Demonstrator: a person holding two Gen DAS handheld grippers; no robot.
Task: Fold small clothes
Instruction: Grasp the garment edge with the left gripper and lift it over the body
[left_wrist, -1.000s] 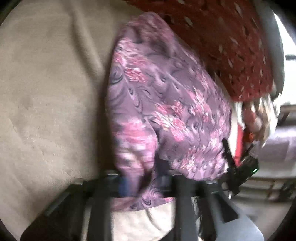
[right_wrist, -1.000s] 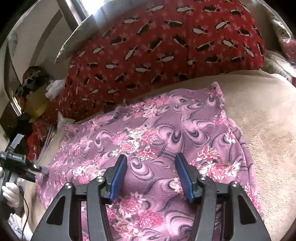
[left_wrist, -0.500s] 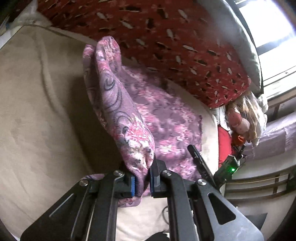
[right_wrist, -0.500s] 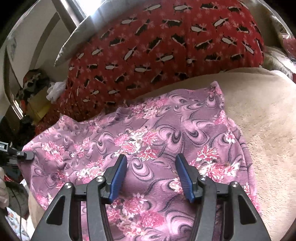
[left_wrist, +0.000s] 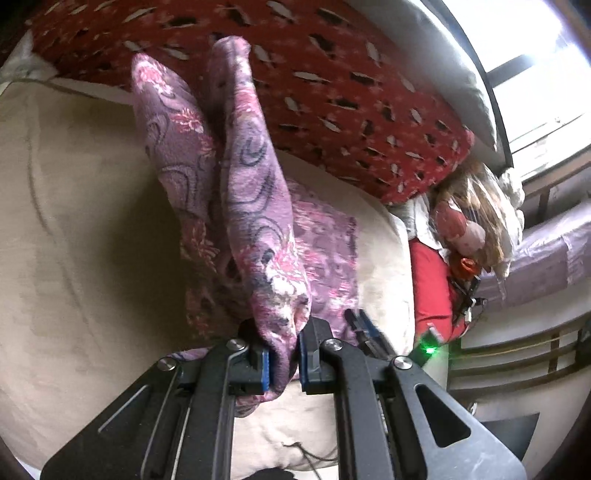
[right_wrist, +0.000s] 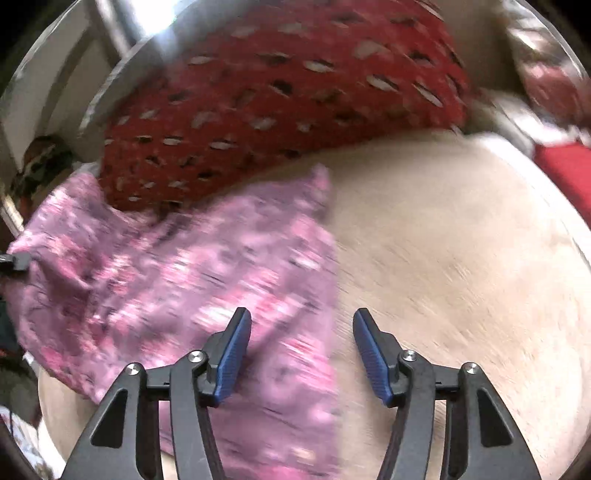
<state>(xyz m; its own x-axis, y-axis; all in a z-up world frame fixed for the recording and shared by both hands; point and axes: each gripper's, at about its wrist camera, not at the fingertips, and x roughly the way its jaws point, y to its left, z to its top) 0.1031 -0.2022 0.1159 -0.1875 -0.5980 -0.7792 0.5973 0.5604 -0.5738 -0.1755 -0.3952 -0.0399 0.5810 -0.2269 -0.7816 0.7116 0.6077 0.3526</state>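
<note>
Left gripper (left_wrist: 282, 363) is clamped on the purple floral cloth (left_wrist: 258, 206), an edge held lifted. Right gripper (right_wrist: 301, 356) fingers are spread, just widened, nothing gripped.

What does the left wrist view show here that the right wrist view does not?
Only the left wrist view shows the left gripper shut on a bunched corner of the purple floral cloth, lifted into a standing fold. It also shows the bright window at the right. Only the right wrist view shows the right gripper with its jaws apart and nothing pressed between them, over the cloth's edge; they have just been opening. This picture is blurred. Both show the cloth, the beige cushion under it and the red patterned pillow behind.
</note>
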